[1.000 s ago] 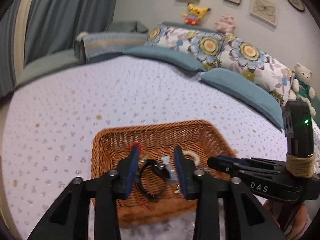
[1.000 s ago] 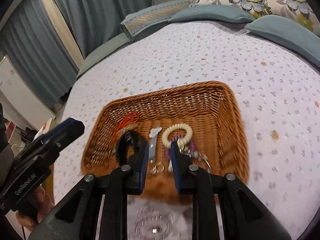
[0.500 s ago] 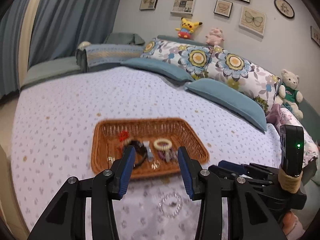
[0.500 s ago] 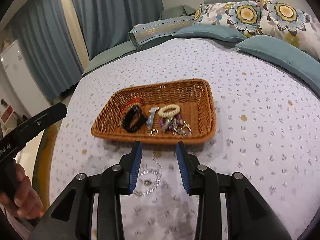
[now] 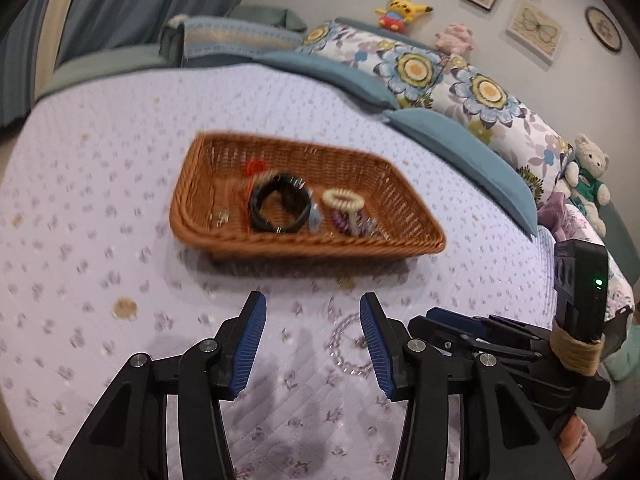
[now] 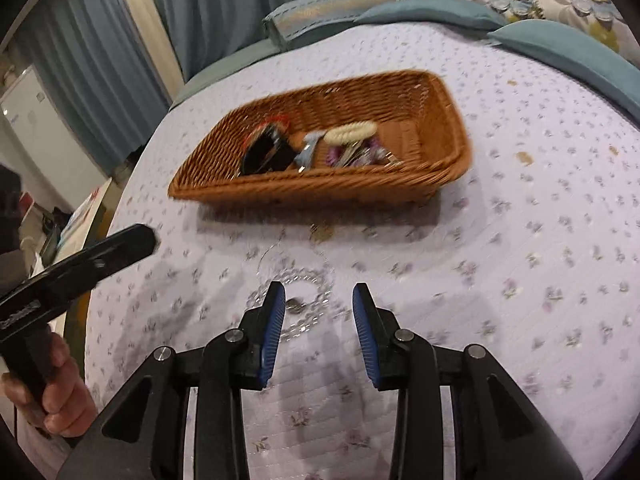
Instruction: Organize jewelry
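Note:
A brown wicker basket (image 5: 200,216) (image 6: 452,128) sits on the lilac bedspread. It holds a black bracelet (image 5: 280,204) (image 6: 266,152), a cream bead bracelet (image 5: 344,200) (image 6: 350,132), purple beads (image 5: 344,220), a red cord (image 5: 256,166) and small metal pieces. A clear crystal bracelet (image 5: 346,344) (image 6: 304,296) lies on the bedspread in front of the basket. My left gripper (image 5: 312,308) is open and empty, just left of it. My right gripper (image 6: 319,296) is open and empty, right above it.
Blue and floral pillows (image 5: 472,92) line the far side of the bed, with a teddy bear (image 5: 588,176) at the right. Curtains (image 6: 224,12) hang beyond the bed's left edge. The bedspread (image 6: 540,260) stretches wide to the right of the basket.
Both grippers pulled back out of the basket, rose, then came down low over the bedspread. The right gripper now hovers at the crystal bracelet. Both stayed open.

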The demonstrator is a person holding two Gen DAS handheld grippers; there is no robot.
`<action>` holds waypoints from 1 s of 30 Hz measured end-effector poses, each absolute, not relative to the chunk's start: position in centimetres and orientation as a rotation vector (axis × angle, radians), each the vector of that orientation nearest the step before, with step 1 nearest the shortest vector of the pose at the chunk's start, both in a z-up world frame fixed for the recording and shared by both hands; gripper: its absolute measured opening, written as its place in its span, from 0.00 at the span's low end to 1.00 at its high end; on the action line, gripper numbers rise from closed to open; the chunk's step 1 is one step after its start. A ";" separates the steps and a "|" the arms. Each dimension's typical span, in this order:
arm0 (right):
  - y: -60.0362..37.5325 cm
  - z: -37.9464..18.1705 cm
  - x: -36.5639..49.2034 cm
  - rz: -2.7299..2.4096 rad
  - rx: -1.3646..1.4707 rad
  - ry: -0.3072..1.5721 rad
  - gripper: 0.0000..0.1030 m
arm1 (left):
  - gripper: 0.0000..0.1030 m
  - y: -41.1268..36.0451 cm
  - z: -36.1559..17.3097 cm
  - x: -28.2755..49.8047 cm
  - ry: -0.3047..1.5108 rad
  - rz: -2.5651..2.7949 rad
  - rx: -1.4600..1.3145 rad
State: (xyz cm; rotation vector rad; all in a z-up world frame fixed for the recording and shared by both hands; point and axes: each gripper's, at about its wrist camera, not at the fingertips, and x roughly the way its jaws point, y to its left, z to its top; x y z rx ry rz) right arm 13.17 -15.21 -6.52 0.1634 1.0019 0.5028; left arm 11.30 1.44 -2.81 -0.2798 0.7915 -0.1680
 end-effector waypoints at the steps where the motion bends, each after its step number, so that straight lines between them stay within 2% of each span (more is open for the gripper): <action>1: -14.9 -6.7 13.1 0.508 0.154 1.005 0.37 | 0.49 1.6 -3.4 11.5 0.806 -0.167 -0.289; 8: -14.0 -8.6 12.6 0.522 0.159 1.078 0.37 | 0.49 2.1 -5.7 12.1 0.855 -0.174 -0.333; 15: -11.7 -7.6 12.5 0.529 0.047 1.024 0.36 | 0.49 1.6 -6.0 12.3 0.860 -0.184 -0.332; 19: -10.6 -7.7 12.7 0.540 -0.017 1.021 0.30 | 0.49 1.8 -5.9 12.3 0.856 -0.190 -0.338; 30: -8.7 -8.8 13.2 0.574 -0.146 1.031 0.30 | 0.49 1.9 -6.5 12.6 0.875 -0.197 -0.353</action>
